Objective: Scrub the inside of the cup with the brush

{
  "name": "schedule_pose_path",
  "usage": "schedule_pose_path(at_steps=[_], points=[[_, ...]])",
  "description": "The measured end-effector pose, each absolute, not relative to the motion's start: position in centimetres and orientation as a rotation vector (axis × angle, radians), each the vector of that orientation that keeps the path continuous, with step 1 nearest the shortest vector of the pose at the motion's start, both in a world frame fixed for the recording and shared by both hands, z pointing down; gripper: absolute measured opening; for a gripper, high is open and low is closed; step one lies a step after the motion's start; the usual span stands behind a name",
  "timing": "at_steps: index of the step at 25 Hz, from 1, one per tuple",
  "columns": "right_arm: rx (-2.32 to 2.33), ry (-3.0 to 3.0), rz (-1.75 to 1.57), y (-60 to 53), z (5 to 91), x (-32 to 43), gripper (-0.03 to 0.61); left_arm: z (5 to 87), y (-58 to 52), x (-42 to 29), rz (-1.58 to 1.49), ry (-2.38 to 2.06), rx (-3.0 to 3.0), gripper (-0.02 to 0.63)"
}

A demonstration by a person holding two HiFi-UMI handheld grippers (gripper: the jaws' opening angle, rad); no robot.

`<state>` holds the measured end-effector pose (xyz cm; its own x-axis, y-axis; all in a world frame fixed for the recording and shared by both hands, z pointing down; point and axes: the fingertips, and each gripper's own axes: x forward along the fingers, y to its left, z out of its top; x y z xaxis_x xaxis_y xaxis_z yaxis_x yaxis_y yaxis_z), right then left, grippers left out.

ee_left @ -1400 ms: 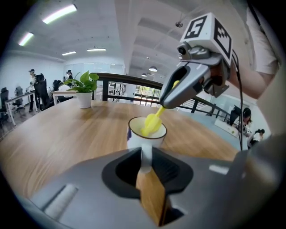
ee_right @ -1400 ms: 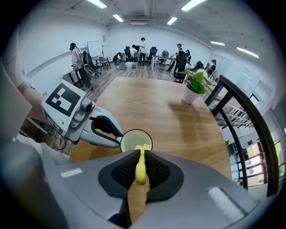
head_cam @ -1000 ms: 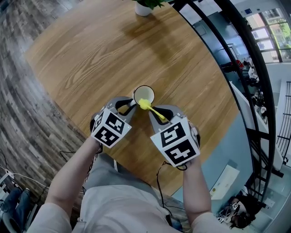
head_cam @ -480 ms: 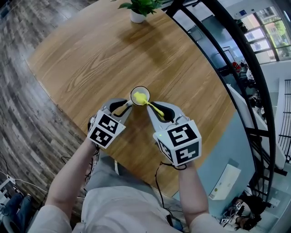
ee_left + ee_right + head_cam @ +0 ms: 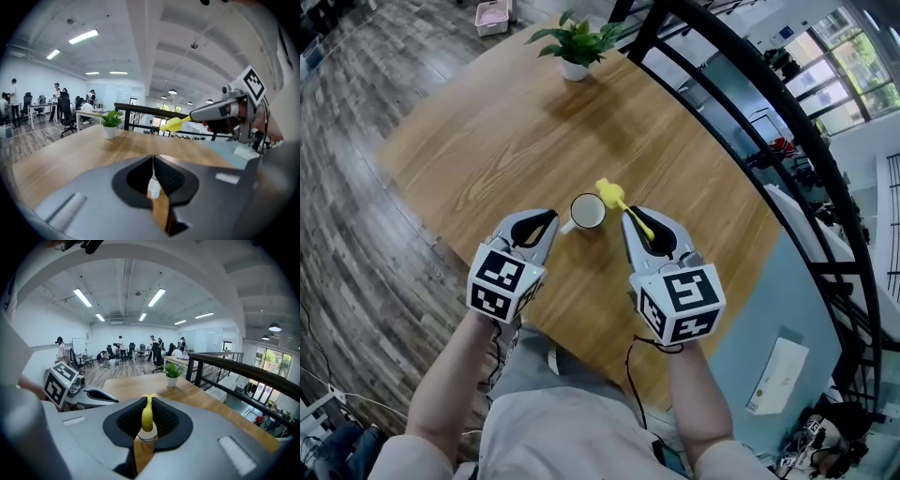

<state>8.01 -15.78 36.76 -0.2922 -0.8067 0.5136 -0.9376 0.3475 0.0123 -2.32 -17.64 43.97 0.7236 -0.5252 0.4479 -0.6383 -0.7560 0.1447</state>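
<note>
Left gripper (image 5: 549, 217) has just snapped shut, empty, beside the white cup (image 5: 588, 211); right gripper (image 5: 630, 217) clamps the yellow brush (image 5: 610, 193).

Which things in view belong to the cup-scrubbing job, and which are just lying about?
Job: white cup; yellow brush, held in the right hand-held gripper.
Lying about: potted plant; far-off pink box.

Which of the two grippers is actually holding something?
The right gripper: its jaws clamp the yellow brush by its handle. The left gripper has just closed its jaws with nothing between them.
</note>
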Motion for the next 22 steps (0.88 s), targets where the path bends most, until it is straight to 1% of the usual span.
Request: schedule_pose_path(at_steps=[6,11,15,22], points=[[1.687,-2.267,0.255,-14.7,30.7,7.6,0.032,36.2,-17.5,-3.6,0.448,-1.019,2.724,0.003],[1.735,-2.345,0.145,-13.3,25.0,7.0,0.033,29.7,-16.5,-3.8,0.361,-1.071,2.81,0.003],[1.802,-2.37,0.023,-11.4,20.3,7.3,0.034,24.7,-14.9,-3.8,0.308,-1.123,2.887,0.003],[1.881,-2.413,-0.138,-7.7,14.3,7.6,0.034,17.1,-11.5,-4.0,0.126,-1.187,3.0,0.003]])
